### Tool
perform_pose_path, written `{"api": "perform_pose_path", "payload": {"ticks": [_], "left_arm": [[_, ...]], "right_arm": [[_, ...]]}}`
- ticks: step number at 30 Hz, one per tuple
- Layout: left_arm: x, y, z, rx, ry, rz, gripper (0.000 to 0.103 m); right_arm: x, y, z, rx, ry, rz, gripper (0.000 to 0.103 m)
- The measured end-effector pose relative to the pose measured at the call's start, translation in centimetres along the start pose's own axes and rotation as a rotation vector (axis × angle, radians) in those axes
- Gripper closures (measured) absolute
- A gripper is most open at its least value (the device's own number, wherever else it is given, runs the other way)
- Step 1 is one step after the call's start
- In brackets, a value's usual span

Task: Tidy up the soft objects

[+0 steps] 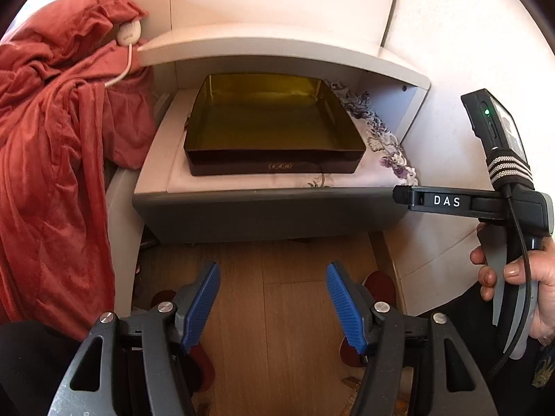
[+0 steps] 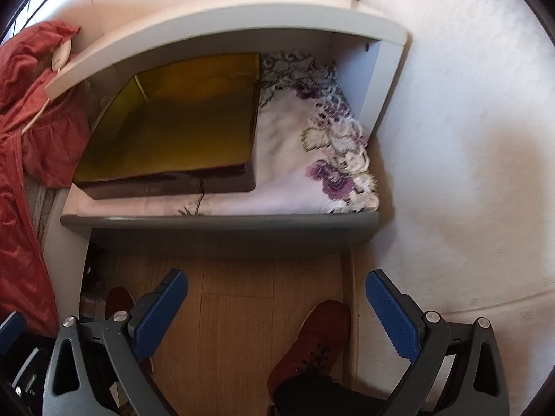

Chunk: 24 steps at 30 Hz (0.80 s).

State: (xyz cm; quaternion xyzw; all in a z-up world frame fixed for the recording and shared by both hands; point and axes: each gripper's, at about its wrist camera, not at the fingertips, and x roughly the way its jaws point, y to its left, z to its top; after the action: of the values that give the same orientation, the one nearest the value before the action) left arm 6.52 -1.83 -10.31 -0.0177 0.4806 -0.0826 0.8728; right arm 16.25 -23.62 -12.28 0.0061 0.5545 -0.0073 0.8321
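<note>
Both grippers, left (image 1: 273, 303) and right (image 2: 276, 308), hover jaws released above wooden floor (image 1: 288, 312) before a grey shelf (image 1: 270, 208).

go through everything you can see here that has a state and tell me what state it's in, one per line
Left gripper: open, holding nothing.
Right gripper: open, holding nothing.
Shallow dark rectangular tin with gold inside: lidless, empty, resting on the cloth.
White cloth with purple embroidered flowers: spread flat on the nightstand shelf, under the tin.
Rust-red fabric: crumpled, draped beside the nightstand.
</note>
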Motion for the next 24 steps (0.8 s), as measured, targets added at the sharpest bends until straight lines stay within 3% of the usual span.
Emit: {"api": "perform_pose_path", "payload": {"ticks": [3,7,11,14,16,24], "left_arm": [[1.8,1.5,0.5,-0.069,0.070,-0.041,0.038],[5.6,5.2,1.7,-0.241,0.202,-0.059,0.038],[8.0,8.1,3.3,-0.338,0.227,-0.039,0.040],[9.9,9.8,4.2,-0.405,0.247,-0.037,0.039],[11.1,10.6,4.6,-0.443,0.255,-0.034,0.039],[13.9,12.4,6.3,-0.565,0.215,-0.034,0.038]], "right_arm": [[1.8,1.1,0.5,-0.073,0.076,0.059,0.000],[4.2,4.6,0.7,-0.314,0.148,0.068,0.000],[6.5,9.5,-1.9,-0.726,0.119,-0.085,0.000],[8.9,11.3,-3.8,-0.903,0.127,-0.164,0.000],[10.3,11.7,-4.5,-0.956,0.121,-0.208,0.000],[13.0,12.3,-5.2,-1.011,0.109,-0.248,0.000]]}}
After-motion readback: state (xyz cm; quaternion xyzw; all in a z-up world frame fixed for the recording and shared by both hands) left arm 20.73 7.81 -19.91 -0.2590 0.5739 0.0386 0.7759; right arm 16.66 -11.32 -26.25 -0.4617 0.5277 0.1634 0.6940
